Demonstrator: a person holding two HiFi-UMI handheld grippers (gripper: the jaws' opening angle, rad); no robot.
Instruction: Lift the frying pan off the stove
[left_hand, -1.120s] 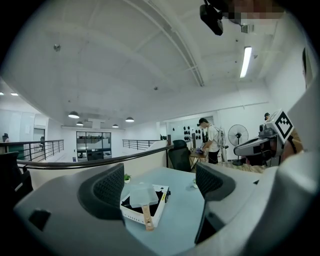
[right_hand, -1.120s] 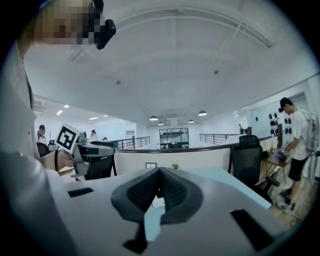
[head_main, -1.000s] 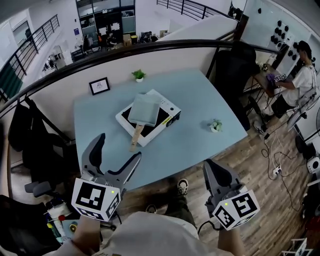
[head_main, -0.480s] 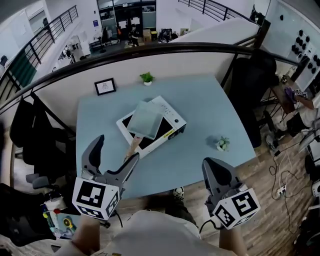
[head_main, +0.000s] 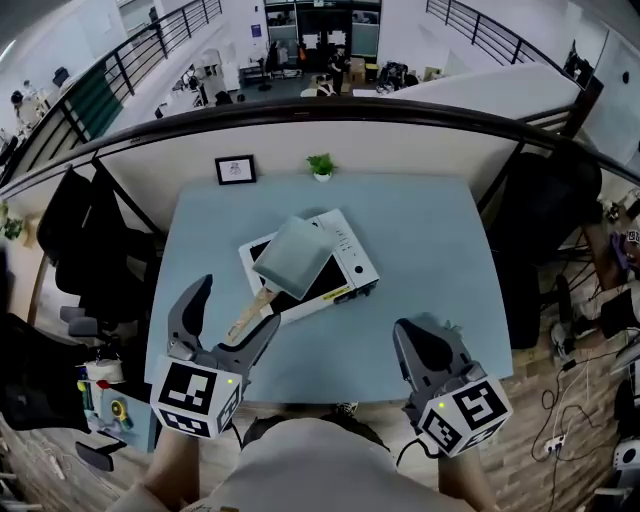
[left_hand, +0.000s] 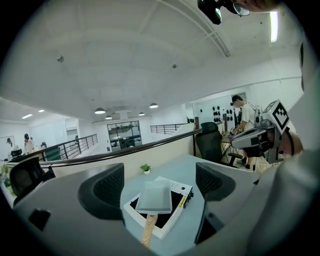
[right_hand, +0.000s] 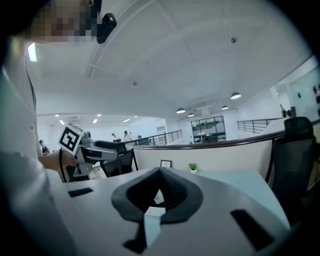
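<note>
Jaws apart on the left gripper (head_main: 236, 304), together on the right gripper (head_main: 412, 336); frying pan (head_main: 293, 257) sits on the stove (head_main: 350, 252)

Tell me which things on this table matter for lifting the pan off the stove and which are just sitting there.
For the job: frying pan, stove under it, left gripper open, right gripper shut.
Just lying about: framed picture, small potted plant.

Frying pan (head_main: 292, 256) and stove (head_main: 350, 258) closer to left tongs (head_main: 236, 304) than before.
</note>
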